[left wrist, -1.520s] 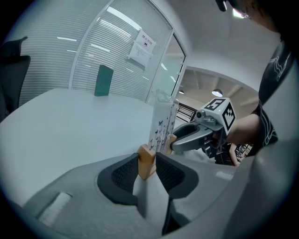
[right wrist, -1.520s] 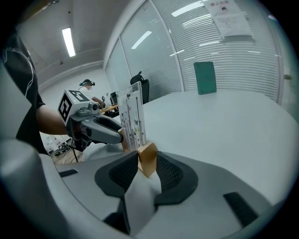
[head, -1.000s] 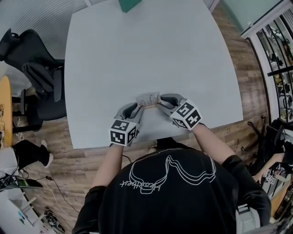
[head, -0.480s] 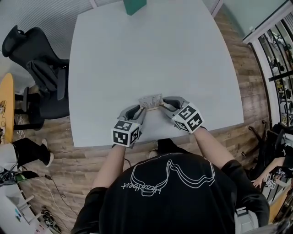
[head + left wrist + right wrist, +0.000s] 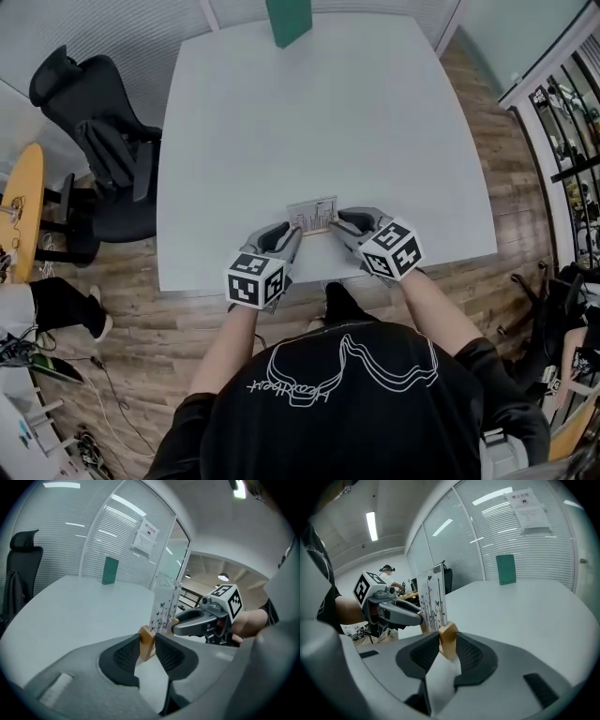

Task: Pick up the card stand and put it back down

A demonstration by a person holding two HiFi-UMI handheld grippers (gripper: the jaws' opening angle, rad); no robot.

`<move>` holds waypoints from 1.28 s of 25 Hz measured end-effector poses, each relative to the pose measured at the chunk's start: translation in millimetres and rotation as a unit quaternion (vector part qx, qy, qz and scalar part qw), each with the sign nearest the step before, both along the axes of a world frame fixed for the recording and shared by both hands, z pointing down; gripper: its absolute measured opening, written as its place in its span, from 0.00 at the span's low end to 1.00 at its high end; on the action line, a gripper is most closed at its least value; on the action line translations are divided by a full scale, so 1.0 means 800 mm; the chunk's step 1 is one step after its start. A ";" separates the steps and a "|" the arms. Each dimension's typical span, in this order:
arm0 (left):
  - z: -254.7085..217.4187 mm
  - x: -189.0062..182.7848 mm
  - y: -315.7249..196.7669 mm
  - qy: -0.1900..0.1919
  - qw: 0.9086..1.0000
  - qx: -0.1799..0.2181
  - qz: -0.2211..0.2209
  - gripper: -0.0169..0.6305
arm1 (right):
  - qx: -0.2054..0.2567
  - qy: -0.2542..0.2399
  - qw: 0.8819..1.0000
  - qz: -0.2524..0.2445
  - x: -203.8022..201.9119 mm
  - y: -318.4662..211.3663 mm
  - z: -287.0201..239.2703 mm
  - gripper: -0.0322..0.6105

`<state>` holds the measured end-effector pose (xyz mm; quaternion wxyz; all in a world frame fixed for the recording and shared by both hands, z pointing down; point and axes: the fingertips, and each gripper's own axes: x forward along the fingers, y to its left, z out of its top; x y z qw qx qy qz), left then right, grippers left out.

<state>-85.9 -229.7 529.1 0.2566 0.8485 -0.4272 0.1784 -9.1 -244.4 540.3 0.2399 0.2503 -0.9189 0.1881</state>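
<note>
We pinched the stand (image 5: 312, 216) by its wooden ends, left gripper (image 5: 289, 236) at 9 o'clock and right gripper (image 5: 347, 223) at 3 o'clock, near the table's (image 5: 281, 122) 6 o'clock edge. The card (image 5: 431, 599) bore butterflies; lettering was too small to read.

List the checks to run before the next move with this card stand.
1. Left gripper clamped on one end of the card stand: ok.
2. Right gripper clamped on the opposite end: ok.
3. Card upright in the stand: ok.
4. Table bare around the stand, with the green block away at the far edge: ok.
5. Stand near the table's near edge but over the tabletop: ok.
6. Stand's base resting on the table or lifted off it: cannot tell.
</note>
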 end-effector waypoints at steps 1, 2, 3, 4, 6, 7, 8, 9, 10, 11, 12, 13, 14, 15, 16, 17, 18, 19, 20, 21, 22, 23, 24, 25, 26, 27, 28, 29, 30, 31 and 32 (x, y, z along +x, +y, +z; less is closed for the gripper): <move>-0.009 -0.002 0.006 0.003 1.000 0.004 -0.001 0.19 | 0.004 -0.002 1.000 0.001 -0.002 0.005 -0.008 0.23; -0.017 -0.004 0.013 0.004 1.000 0.007 -0.001 0.19 | 0.008 -0.002 1.000 0.001 -0.004 0.011 -0.016 0.23; -0.025 -0.006 0.019 0.003 1.000 0.010 -0.001 0.19 | 0.013 -0.001 1.000 0.001 -0.006 0.017 -0.024 0.23; -0.032 -0.008 0.026 0.002 1.000 0.012 -0.002 0.19 | 0.018 0.000 1.000 0.000 -0.008 0.024 -0.032 0.22; -0.045 -0.012 0.042 0.001 1.000 0.012 -0.007 0.19 | 0.023 -0.003 1.000 0.000 -0.012 0.040 -0.046 0.22; -0.051 -0.013 0.051 0.002 1.000 0.011 -0.010 0.19 | 0.024 -0.006 1.000 0.000 -0.013 0.049 -0.052 0.22; -0.057 -0.015 0.059 0.004 1.000 0.011 -0.012 0.19 | 0.026 -0.008 1.000 0.000 -0.015 0.057 -0.057 0.22; -0.062 -0.017 0.067 0.005 1.000 0.012 -0.014 0.19 | 0.028 -0.009 1.000 -0.001 -0.016 0.066 -0.061 0.22; -0.067 -0.018 0.076 0.004 1.000 0.012 -0.014 0.19 | 0.031 -0.009 0.999 -0.001 -0.017 0.074 -0.065 0.22; -0.071 -0.019 0.084 0.003 1.000 0.013 -0.013 0.19 | 0.032 -0.009 0.999 -0.002 -0.019 0.083 -0.068 0.22; -0.075 -0.020 0.092 0.001 1.000 0.014 -0.012 0.19 | 0.032 -0.009 0.999 -0.002 -0.020 0.092 -0.071 0.22; -0.079 -0.021 0.101 0.000 1.000 0.015 -0.010 0.19 | 0.031 -0.010 0.999 -0.001 -0.020 0.100 -0.074 0.22; -0.082 -0.022 0.109 0.000 1.000 0.016 -0.009 0.19 | 0.032 -0.009 0.999 0.000 -0.021 0.108 -0.077 0.22; -0.086 -0.022 0.116 0.001 1.000 0.019 -0.008 0.19 | 0.034 -0.008 0.999 0.000 -0.022 0.116 -0.080 0.22; -0.089 -0.023 0.123 0.002 1.000 0.021 -0.007 0.19 | 0.038 -0.005 0.999 0.001 -0.023 0.124 -0.083 0.22; -0.091 -0.025 0.131 0.002 1.000 0.023 -0.006 0.19 | 0.041 -0.002 0.999 0.001 -0.024 0.131 -0.084 0.22; -0.091 -0.026 0.138 0.002 1.000 0.023 -0.006 0.19 | 0.043 -0.001 0.999 0.001 -0.025 0.139 -0.085 0.22; -0.090 -0.028 0.145 0.003 1.000 0.022 -0.005 0.19 | 0.043 -0.002 0.999 0.002 -0.027 0.146 -0.085 0.22; -0.089 -0.029 0.152 0.003 1.000 0.021 -0.005 0.19 | 0.042 -0.003 0.999 0.004 -0.028 0.153 -0.085 0.22; -0.088 -0.031 0.158 0.003 1.000 0.019 -0.005 0.20 | 0.042 -0.004 0.999 0.006 -0.030 0.159 -0.084 0.22; -0.087 -0.032 0.164 0.003 1.000 0.017 -0.005 0.19 | 0.041 -0.004 0.999 0.007 -0.031 0.164 -0.085 0.22; -0.086 -0.034 0.170 0.002 1.000 0.016 -0.005 0.19 | 0.040 -0.005 0.999 0.009 -0.033 0.169 -0.085 0.22; -0.086 -0.035 0.175 0.001 1.000 0.016 -0.004 0.19 | 0.040 -0.006 0.999 0.010 -0.034 0.174 -0.085 0.22; -0.086 -0.036 0.180 0.000 1.000 0.016 -0.003 0.19 | 0.039 -0.007 0.999 0.011 -0.035 0.179 -0.085 0.22; -0.086 -0.037 0.185 0.000 1.000 0.016 -0.002 0.19 | 0.038 -0.009 0.999 0.012 -0.036 0.184 -0.085 0.22; -0.086 -0.038 0.190 -0.001 1.000 0.015 -0.001 0.19 | 0.037 -0.010 0.999 0.013 -0.037 0.188 -0.084 0.22; -0.086 -0.038 0.194 0.000 1.000 0.014 0.000 0.19 | 0.036 -0.011 0.999 0.014 -0.037 0.192 -0.084 0.22; -0.085 -0.038 0.197 0.001 1.000 0.013 0.000 0.19 | 0.035 -0.011 0.999 0.015 -0.037 0.196 -0.083 0.22; -0.085 -0.038 0.200 0.002 1.000 0.011 0.000 0.19 | 0.034 -0.010 0.999 0.016 -0.037 0.199 -0.081 0.22; -0.083 -0.037 0.203 0.003 1.000 0.010 0.001 0.19 | 0.033 -0.010 0.999 0.018 -0.036 0.202 -0.080 0.22; -0.082 -0.036 0.205 0.003 1.000 0.009 0.003 0.19 | 0.032 -0.010 0.999 0.020 -0.034 0.204 -0.079 0.22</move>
